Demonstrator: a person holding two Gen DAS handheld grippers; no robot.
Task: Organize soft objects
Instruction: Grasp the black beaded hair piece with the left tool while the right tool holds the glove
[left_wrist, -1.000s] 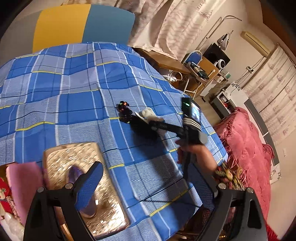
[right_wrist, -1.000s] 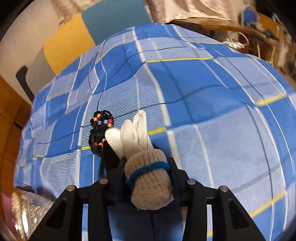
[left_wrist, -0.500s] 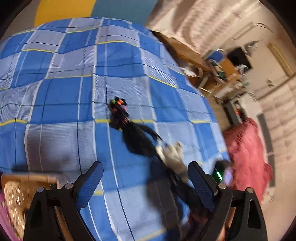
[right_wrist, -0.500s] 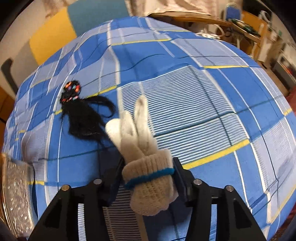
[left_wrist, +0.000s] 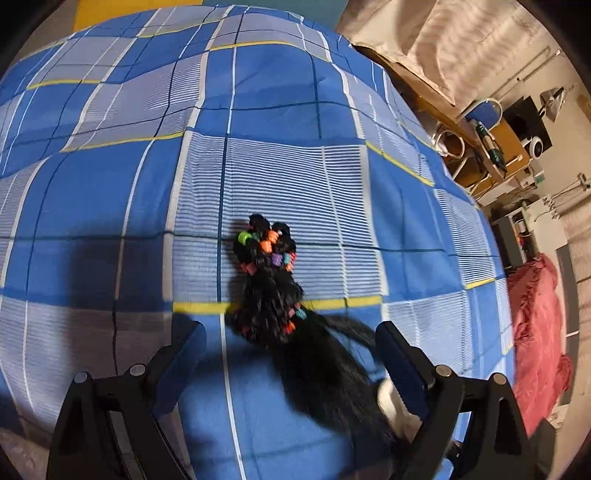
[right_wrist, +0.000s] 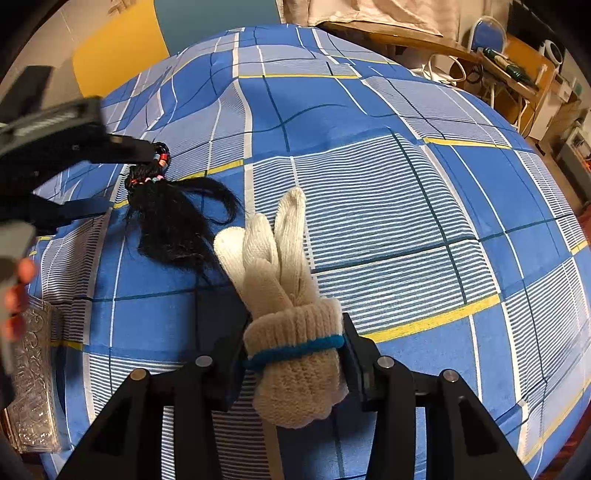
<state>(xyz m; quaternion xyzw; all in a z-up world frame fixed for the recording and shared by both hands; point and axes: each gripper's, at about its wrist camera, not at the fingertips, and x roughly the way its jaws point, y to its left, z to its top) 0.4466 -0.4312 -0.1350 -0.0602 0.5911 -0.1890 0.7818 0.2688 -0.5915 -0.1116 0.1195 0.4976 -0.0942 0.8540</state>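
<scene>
Nearest the right wrist camera, the right gripper (right_wrist: 293, 356) is pinching a cream knitted glove (right_wrist: 284, 295) by its ribbed cuff, both pads pressing in at the blue band; its jaws have just been closing a little on the wool. The glove's fingers are lying out ahead on the blue checked bedspread (right_wrist: 406, 206). It is looking light and limp, so it will likely droop from any hold, and the thicker cuff seems the surest place to keep it.

Just beyond, a black hairpiece (left_wrist: 275, 295) with coloured beads is lying on the cloth, its loose strands trailing close to the glove's fingers. The left gripper (left_wrist: 291, 343) is standing wide over it, pads either side and not touching. The strands will probably slip and snag; the beaded, braided knot looks the firmer place to grasp.

Further out the bedspread is lying bare and gently rumpled, giving open room. A silvery embossed box (right_wrist: 33, 384) is sitting at the left edge, and the bed is falling away on the right toward cluttered furniture.
</scene>
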